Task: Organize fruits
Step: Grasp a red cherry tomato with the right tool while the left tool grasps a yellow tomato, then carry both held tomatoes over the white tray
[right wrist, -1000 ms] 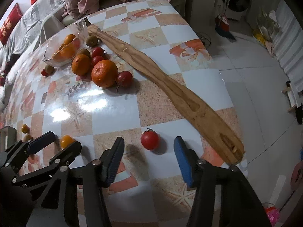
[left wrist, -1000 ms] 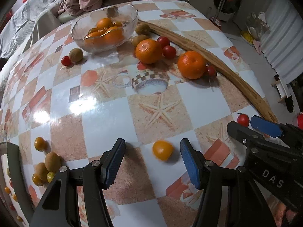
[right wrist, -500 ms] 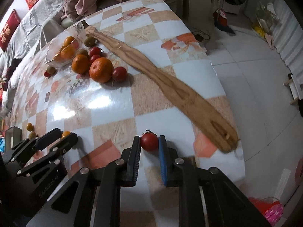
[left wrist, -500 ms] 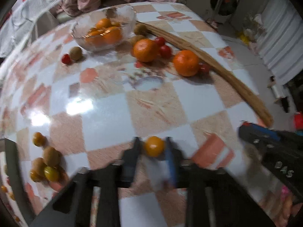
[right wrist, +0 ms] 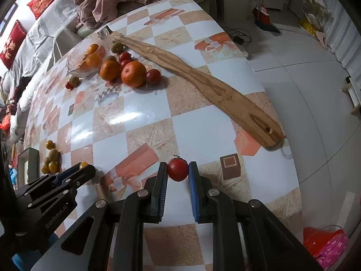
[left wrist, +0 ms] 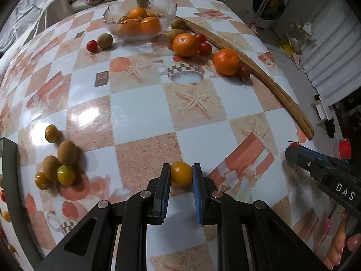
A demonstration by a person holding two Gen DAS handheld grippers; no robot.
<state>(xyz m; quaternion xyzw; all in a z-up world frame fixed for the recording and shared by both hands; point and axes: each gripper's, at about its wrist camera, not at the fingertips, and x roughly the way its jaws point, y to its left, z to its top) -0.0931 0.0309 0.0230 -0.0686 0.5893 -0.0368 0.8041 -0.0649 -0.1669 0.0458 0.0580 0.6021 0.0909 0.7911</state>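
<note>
My left gripper [left wrist: 181, 174] is shut on a small yellow-orange tomato [left wrist: 181, 173] just above the checkered table. My right gripper [right wrist: 177, 170] is shut on a red cherry tomato [right wrist: 177, 171] near the table's front edge; it also shows at the right of the left wrist view [left wrist: 293, 152]. A glass bowl [left wrist: 140, 19] with oranges stands at the far side. Two loose oranges [left wrist: 226, 61] and red tomatoes [left wrist: 204, 48] lie near it. A pile of kiwis and yellow tomatoes [left wrist: 59, 166] lies at the left.
A long wooden paddle [right wrist: 203, 83] lies diagonally along the table's right side. A kiwi and a red tomato [left wrist: 92, 45] lie left of the bowl. A dark tray edge [left wrist: 10, 169] is at the far left. Floor lies beyond the table's right edge.
Both grippers were open around their tomatoes one second ago. Both have closed on them and lifted slightly; the view has pulled back a little.
</note>
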